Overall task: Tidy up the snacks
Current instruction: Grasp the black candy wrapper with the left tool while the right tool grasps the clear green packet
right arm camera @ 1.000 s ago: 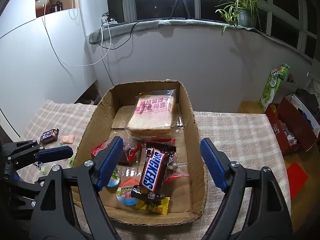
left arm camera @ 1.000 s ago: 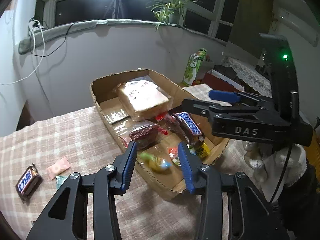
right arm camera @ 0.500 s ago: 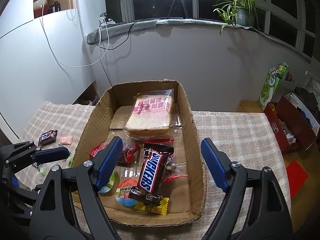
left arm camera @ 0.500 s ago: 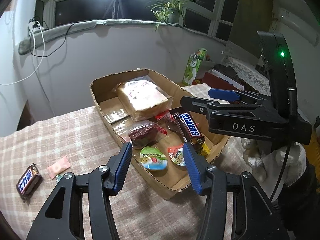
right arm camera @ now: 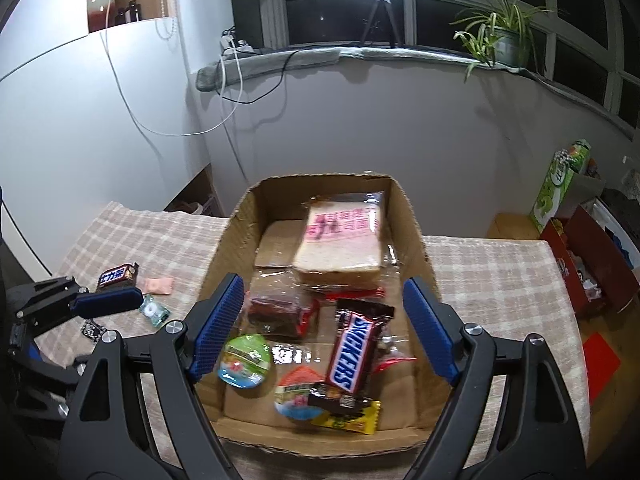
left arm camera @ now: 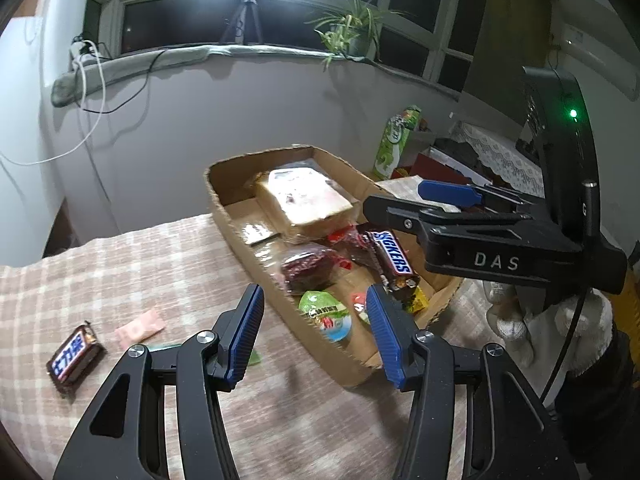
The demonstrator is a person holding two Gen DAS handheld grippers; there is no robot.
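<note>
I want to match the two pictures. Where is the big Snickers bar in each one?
Left wrist view: the Snickers bar lies in the cardboard box, right of centre, below the bread pack.
Right wrist view: the Snickers bar sits low, slightly right of centre, in the box.
Shared landmark: the bread pack.

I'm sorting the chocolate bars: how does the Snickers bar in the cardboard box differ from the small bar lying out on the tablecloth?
The Snickers bar lies inside the cardboard box, resting on other snacks; the small bar lies on the checked tablecloth outside it. The Snickers bar looks longer and shows Latin lettering; the small bar looks stubbier and carries Chinese characters. Both have dark brown wrappers with a blue-and-white logo, and neither is held by a gripper.
</note>
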